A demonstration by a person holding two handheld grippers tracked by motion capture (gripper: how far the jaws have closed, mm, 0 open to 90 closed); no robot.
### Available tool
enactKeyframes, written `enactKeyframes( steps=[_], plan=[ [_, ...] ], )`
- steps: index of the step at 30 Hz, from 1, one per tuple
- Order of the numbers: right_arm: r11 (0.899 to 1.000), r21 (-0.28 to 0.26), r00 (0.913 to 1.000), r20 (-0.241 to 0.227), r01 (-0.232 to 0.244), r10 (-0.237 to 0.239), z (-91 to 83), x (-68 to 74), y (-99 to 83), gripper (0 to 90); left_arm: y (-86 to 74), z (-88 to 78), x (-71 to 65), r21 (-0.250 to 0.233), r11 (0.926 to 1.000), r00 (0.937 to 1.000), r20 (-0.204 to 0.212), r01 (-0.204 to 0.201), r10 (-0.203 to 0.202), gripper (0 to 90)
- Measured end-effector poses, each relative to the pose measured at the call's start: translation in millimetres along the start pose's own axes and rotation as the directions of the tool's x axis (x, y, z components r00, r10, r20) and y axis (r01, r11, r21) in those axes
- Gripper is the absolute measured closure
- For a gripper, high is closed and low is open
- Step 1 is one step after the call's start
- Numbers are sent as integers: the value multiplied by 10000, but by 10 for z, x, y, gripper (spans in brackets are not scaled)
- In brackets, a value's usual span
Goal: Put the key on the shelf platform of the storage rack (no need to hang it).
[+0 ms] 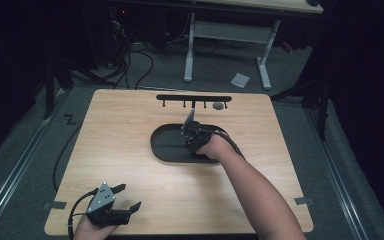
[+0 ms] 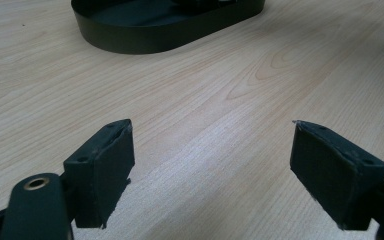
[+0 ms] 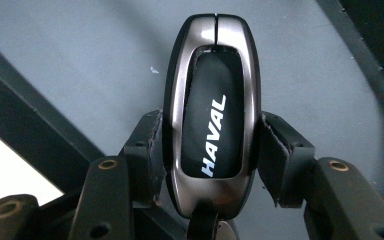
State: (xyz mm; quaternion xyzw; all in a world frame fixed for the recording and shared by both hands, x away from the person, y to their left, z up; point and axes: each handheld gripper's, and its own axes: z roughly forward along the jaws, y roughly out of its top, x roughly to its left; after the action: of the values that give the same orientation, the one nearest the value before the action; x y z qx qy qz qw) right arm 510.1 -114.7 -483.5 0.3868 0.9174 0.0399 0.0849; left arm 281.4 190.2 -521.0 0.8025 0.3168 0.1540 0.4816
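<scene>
A dark oval tray (image 1: 167, 145) lies at the middle of the wooden table. My right gripper (image 1: 196, 136) is over the tray's right half, shut on a car key fob (image 3: 212, 115), black and silver and lettered HAVAL, with the tray floor (image 3: 105, 55) behind it. The jaws press on the fob's two long sides. My left gripper (image 1: 130, 197) rests at the table's near left corner, open, nothing between its fingers (image 2: 102, 165). The tray (image 2: 155, 35) lies farther ahead in the left gripper view.
A black key rack with several hooks (image 1: 193, 99) lies flat near the table's far edge, a small grey object (image 1: 218, 105) beside its right end. Another table's white legs (image 1: 189, 50) stand beyond on the grey floor, with cables (image 1: 130, 60).
</scene>
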Motion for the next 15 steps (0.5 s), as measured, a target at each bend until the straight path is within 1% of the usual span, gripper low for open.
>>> enactKeyframes(
  steps=[2, 3, 4, 7, 8, 11, 13, 15],
  plan=[
    [10000, 12, 10000, 21, 11, -11, 28, -3, 6, 488, -1, 0, -1, 10, 10000, 10000, -9, -8, 8, 186],
    [9999, -24, 9999, 70, 131, -131, 43, -7, 8, 487, -1, 0, -1, 6, 10000, 10000, -22, -10, 10, 186],
    [10000, -5, 10000, 26, 7, -7, 44, -1, 15, 487, -1, -1, -1, 3, 10000, 10000, -25, -9, 9, 186],
    [9998, -126, 9999, -6, -125, 125, 48, 0, 36, 487, -1, -1, -2, 3, 10000, 10000, -38, -8, 8, 187],
    [9998, -198, 10000, -7, -54, 54, 54, -11, 44, 486, -1, -1, -2, 8, 10000, 10000, -42, -13, 13, 187],
    [9998, -198, 10000, -35, -88, 87, 55, -11, 47, 481, -4, 0, 0, 9, 10000, 10000, -46, -3, 3, 187],
    [9994, -258, 9997, -96, -230, 228, 28, 4, 42, 434, -4, -1, 2, 6, 10000, 10000, -38, 1, -1, 187],
    [9988, -440, 9997, -122, -211, 206, -12, 2, 37, 408, -3, 0, 1, 5, 10000, 10000, -42, -3, 3, 187]
  ],
)
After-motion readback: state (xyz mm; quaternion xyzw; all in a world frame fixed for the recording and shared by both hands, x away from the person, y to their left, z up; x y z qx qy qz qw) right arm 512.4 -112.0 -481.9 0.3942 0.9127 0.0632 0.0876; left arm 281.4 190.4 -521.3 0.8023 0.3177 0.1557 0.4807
